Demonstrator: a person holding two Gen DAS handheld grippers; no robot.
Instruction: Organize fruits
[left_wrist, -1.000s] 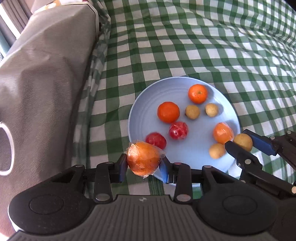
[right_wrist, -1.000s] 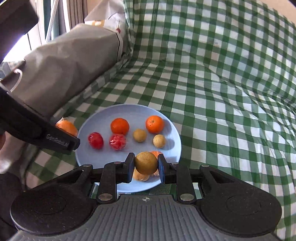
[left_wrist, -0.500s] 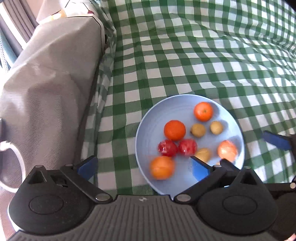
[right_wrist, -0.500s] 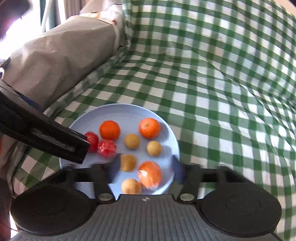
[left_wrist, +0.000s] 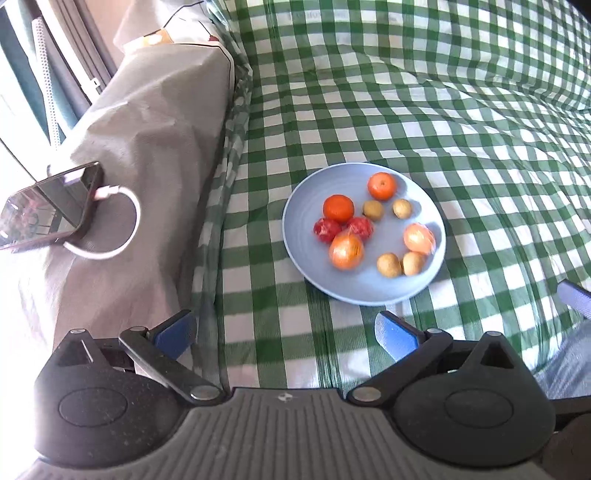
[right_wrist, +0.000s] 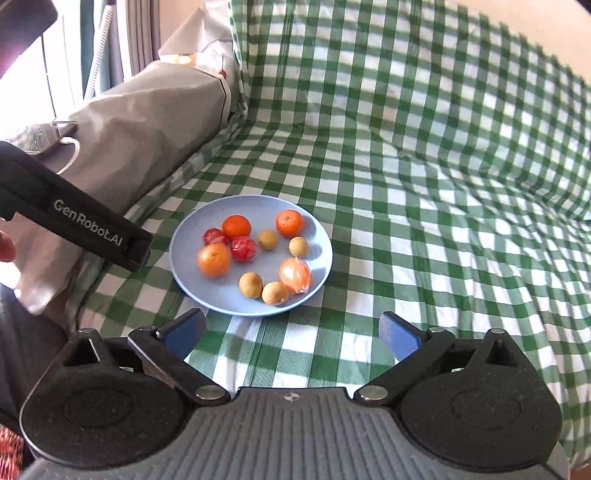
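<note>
A light blue plate (left_wrist: 369, 295) lies on the green checked cloth and holds several fruits. A plastic-wrapped orange (left_wrist: 346, 251) rests beside two red fruits (left_wrist: 326, 229). A second wrapped orange (left_wrist: 418, 238) lies next to two small brown fruits (left_wrist: 388, 264). My left gripper (left_wrist: 282, 328) is open and empty, drawn back from the plate's near rim. My right gripper (right_wrist: 291, 326) has its jaws opening with nothing between them, just short of the plate (right_wrist: 207, 284). The brown fruits (right_wrist: 250, 284) lie near that rim. The left gripper's body (right_wrist: 92, 225) shows at the left of the right wrist view.
A grey covered cushion (left_wrist: 147, 147) rises along the left side of the cloth. A phone (left_wrist: 48, 214) with a white cable lies on it. The checked cloth (left_wrist: 406, 92) stretches wrinkled behind and to the right of the plate.
The left gripper let go of the wrapped orange and the right gripper let go of a brown fruit; both now lie on the plate. Both grippers opened, rose and drew back.
</note>
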